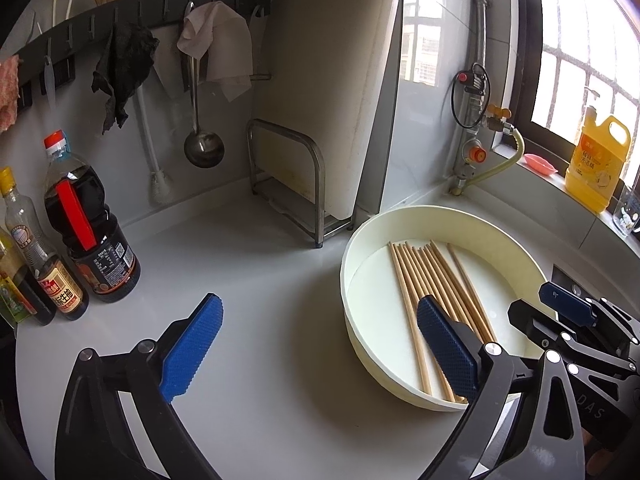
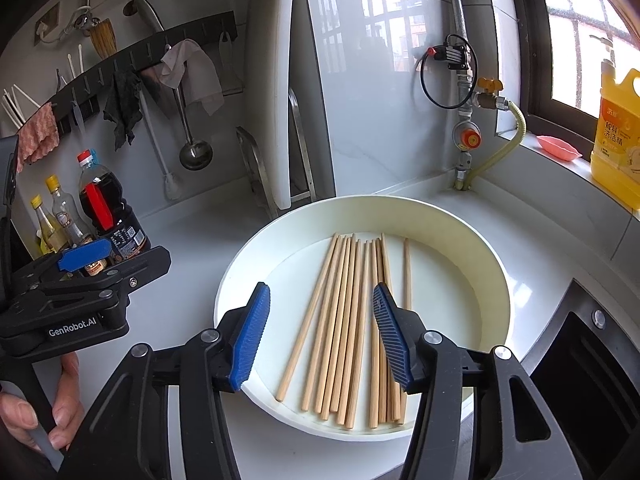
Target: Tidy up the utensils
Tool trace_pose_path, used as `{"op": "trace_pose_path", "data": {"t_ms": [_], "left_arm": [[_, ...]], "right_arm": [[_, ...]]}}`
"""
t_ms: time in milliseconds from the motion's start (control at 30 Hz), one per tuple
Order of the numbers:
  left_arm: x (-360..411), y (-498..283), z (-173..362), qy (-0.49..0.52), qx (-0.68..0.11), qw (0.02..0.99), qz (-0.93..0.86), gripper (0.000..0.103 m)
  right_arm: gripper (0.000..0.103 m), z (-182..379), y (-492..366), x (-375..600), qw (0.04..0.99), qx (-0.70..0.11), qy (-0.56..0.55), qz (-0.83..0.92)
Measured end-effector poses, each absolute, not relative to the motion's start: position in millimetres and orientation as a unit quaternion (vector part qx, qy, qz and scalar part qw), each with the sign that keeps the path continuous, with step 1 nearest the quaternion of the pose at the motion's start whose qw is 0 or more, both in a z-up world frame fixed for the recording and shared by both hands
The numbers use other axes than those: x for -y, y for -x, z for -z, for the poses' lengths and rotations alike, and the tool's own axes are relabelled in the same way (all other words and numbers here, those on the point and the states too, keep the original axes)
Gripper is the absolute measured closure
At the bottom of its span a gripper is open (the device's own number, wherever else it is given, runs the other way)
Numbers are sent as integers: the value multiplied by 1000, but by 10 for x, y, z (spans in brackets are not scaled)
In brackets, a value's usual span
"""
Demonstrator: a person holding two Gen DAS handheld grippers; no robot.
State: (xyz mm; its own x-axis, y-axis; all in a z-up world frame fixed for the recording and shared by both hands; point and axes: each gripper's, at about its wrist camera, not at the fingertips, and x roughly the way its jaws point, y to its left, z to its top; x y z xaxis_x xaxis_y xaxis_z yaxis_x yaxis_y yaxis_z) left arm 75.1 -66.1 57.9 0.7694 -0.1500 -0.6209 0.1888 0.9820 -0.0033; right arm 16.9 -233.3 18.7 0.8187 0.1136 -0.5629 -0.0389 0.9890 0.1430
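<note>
Several wooden chopsticks [image 2: 348, 312] lie side by side on the floor of a wide cream basin [image 2: 492, 248] on the white counter. My right gripper [image 2: 321, 290] hovers over their near ends, open, its blue pads apart and not touching them. In the left wrist view the same chopsticks [image 1: 432, 280] rest in the basin [image 1: 352, 248]. My left gripper [image 1: 319, 303] is open wide with only bare counter between its fingers, and its right finger overlaps the basin's near rim. The right gripper's head [image 1: 568, 304] shows at the basin's right side.
Sauce bottles [image 1: 92, 232] stand at the left. A ladle [image 1: 202, 144], cloths and a brush hang from a dark hook rail [image 1: 168, 4]. A cutting board in a steel rack [image 1: 288, 176] fills the corner. A yellow detergent jug [image 1: 598, 160] and a pink dish [image 1: 540, 164] sit on the sill. A dark sink [image 2: 580, 360] opens at the right.
</note>
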Motion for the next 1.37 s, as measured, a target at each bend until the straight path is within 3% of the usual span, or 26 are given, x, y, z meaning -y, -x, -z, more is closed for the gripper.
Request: {"op": "trace_pose_path", "data": {"t_ms": [1367], "left_arm": [[700,-788,-515,-44,-348,933,77,6]], "right_arm": [[45,-147,-181,2261,951,-304,-49,-36]]}}
